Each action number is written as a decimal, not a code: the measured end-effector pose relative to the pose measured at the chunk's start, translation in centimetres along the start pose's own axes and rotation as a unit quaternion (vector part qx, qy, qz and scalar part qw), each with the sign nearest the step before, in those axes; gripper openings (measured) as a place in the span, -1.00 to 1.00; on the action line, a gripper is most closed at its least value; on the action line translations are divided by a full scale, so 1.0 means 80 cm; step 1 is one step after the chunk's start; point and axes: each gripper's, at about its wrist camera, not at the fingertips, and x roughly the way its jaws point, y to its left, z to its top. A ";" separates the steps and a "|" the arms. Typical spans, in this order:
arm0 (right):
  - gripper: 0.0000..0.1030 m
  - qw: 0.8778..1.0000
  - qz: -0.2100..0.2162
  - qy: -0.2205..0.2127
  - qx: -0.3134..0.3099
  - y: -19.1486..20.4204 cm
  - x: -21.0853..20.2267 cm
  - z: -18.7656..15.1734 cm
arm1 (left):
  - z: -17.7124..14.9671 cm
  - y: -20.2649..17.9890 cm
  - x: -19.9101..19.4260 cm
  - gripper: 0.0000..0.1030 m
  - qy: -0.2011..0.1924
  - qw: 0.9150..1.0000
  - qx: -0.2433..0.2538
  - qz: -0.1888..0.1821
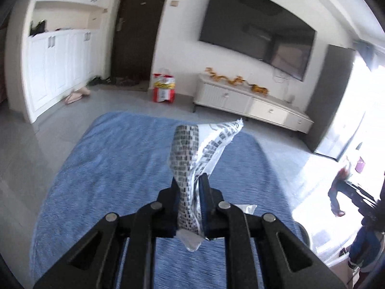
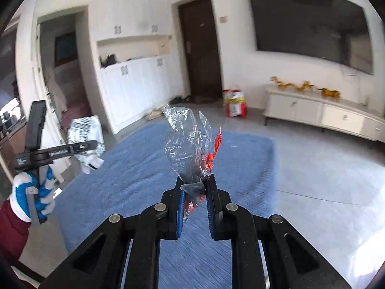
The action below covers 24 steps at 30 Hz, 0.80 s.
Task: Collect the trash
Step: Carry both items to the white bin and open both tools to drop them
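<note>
My left gripper (image 1: 189, 183) is shut on a crumpled white plastic mailer bag (image 1: 192, 154) printed with black text, held up over the blue rug (image 1: 108, 168). In the right wrist view that same left gripper (image 2: 95, 144) shows at the left with the white mailer bag (image 2: 84, 130), gripped by a gloved hand (image 2: 33, 192). My right gripper (image 2: 196, 180) is shut on a clear crinkled plastic wrapper (image 2: 187, 142) with a red strip (image 2: 214, 149) along it, also raised above the blue rug (image 2: 144, 159).
A red and yellow sack (image 1: 163, 86) stands on the grey floor by the dark door (image 1: 137, 24). A low white TV cabinet (image 1: 252, 103) runs along the wall under a big dark screen (image 1: 259, 29). White cupboards (image 1: 55, 67) stand at the left. Slippers (image 1: 77, 95) lie near them.
</note>
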 end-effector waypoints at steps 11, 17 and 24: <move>-0.69 0.988 -0.123 0.012 0.096 -0.157 -0.092 -0.105 | -0.028 -0.209 0.031 -0.75 0.043 0.989 0.097 -0.101; -0.68 0.977 -0.151 0.057 0.142 -0.225 -0.073 -0.165 | -0.077 -0.324 0.099 -0.74 0.110 0.973 0.146 -0.140; -0.63 0.961 -0.165 0.112 0.190 -0.285 -0.034 -0.228 | -0.154 -0.413 0.186 -0.72 0.196 0.950 0.190 -0.153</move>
